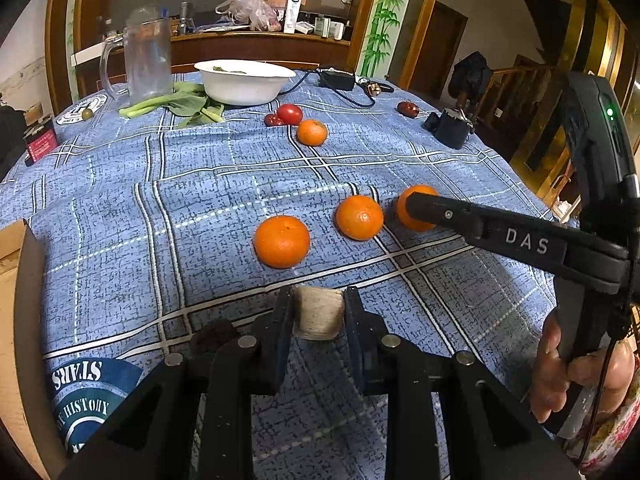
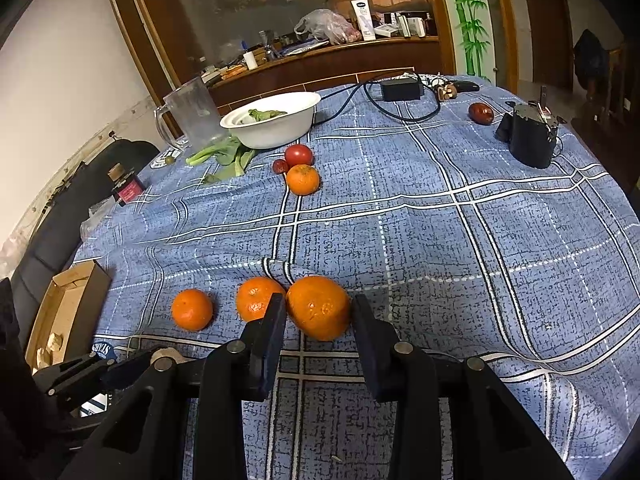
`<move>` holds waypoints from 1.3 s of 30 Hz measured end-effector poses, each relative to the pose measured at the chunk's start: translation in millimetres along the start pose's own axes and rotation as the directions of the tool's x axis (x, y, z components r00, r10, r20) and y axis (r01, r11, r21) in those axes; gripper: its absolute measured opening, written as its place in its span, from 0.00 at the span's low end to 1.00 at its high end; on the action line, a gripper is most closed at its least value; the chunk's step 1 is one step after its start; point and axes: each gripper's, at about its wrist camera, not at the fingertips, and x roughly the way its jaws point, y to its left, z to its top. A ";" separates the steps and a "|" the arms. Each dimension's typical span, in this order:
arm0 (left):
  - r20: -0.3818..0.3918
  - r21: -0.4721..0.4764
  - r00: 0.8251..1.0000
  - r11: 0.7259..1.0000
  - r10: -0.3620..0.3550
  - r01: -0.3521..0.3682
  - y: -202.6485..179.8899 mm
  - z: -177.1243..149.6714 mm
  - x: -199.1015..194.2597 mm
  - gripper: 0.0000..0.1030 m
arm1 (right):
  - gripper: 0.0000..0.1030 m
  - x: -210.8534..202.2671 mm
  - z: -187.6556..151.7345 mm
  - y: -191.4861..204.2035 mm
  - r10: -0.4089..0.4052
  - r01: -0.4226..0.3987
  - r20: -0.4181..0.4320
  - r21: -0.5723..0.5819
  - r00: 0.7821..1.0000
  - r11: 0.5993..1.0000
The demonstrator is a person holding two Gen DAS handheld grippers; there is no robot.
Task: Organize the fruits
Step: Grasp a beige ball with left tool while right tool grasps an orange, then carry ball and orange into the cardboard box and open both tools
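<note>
Three oranges lie in a row on the blue plaid cloth: left (image 1: 282,241) (image 2: 192,309), middle (image 1: 359,217) (image 2: 256,298) and right (image 1: 414,208) (image 2: 319,307). My right gripper (image 2: 319,314) (image 1: 412,205) is shut on the right orange, one finger on each side of it. My left gripper (image 1: 319,312) is shut on a small beige cork-like piece (image 1: 319,313), low over the cloth in front of the row. A fourth orange (image 1: 312,132) (image 2: 303,179) lies farther back beside a red tomato (image 1: 289,114) (image 2: 298,155) and small dark red fruit (image 1: 273,120) (image 2: 280,166).
A white bowl (image 1: 244,80) (image 2: 276,120), leafy greens (image 1: 188,104) (image 2: 228,156) and a clear mug (image 1: 146,60) (image 2: 192,112) stand at the back left. A black device (image 1: 452,126) (image 2: 530,140), a red date (image 1: 408,109) (image 2: 481,113), a power adapter (image 2: 401,89). A cardboard box (image 2: 68,308) at the left edge.
</note>
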 end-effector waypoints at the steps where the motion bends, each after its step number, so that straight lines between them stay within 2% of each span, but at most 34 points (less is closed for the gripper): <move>1: 0.004 -0.005 1.000 1.000 -0.003 0.003 0.6 0.2 -0.7 0.23 | 0.35 0.4 -0.8 -0.3 -0.003 0.003 0.000 0.004 1.000 1.000; 5: 0.034 -0.031 0.999 1.000 0.006 -0.005 4.6 0.8 -8.3 0.23 | 0.35 -1.7 -5.1 -0.3 -0.025 0.025 0.002 0.026 1.000 0.999; 8: 0.068 -0.071 0.998 0.997 -0.014 0.019 8.1 0.2 -20.9 0.23 | 0.35 -12.4 -9.0 0.9 -0.032 0.032 0.007 0.050 0.999 0.998; 11: 0.115 -0.108 0.991 0.991 -0.066 0.079 9.4 -2.6 -40.3 0.23 | 0.35 -25.9 -19.1 10.2 -0.010 0.011 -0.017 0.069 1.000 0.998; 16: 0.155 -0.181 0.975 0.966 -0.159 0.187 23.1 -22.0 -84.8 0.23 | 0.35 -47.5 -21.0 48.5 0.022 -0.021 -0.018 0.019 1.000 1.000; 20: 0.185 -0.213 0.978 0.968 -0.094 0.133 54.7 -40.2 -133.6 0.23 | 0.35 -57.8 -18.3 100.2 0.081 -0.082 -0.016 -0.055 0.997 0.995; 23: 0.183 -0.261 0.983 0.965 0.025 0.024 97.5 -48.7 -168.7 0.23 | 0.35 -57.2 -20.9 146.2 0.140 -0.144 -0.039 -0.117 0.989 0.983; 25: 0.158 -0.302 0.982 0.952 0.103 -0.051 125.2 -53.5 -179.4 0.23 | 0.35 -54.0 -24.7 174.8 0.176 -0.184 -0.065 -0.153 0.982 0.971; 27: 0.118 -0.363 0.982 0.927 0.149 -0.097 157.7 -62.3 -186.2 0.23 | 0.36 -47.6 -31.2 208.1 0.207 -0.223 -0.100 -0.198 0.973 0.954; 32: 0.057 -0.502 0.979 0.854 0.193 -0.139 220.5 -86.8 -187.3 0.23 | 0.36 -22.2 -48.7 275.4 0.217 -0.265 -0.182 -0.311 0.959 0.913; 34: 0.042 -0.526 0.977 0.836 0.207 -0.155 233.3 -93.3 -186.0 0.24 | 0.36 -6.8 -56.9 294.8 0.205 -0.272 -0.221 -0.338 0.954 0.901; 36: 0.055 -0.530 0.978 0.836 0.202 -0.143 238.1 -97.8 -189.1 0.24 | 0.36 6.6 -61.6 307.1 0.187 -0.269 -0.245 -0.360 0.951 0.893; 39: 0.050 -0.508 0.972 0.843 0.232 -0.175 234.8 -96.1 -187.5 0.24 | 0.36 23.5 -66.4 317.6 0.157 -0.252 -0.261 -0.385 0.953 0.888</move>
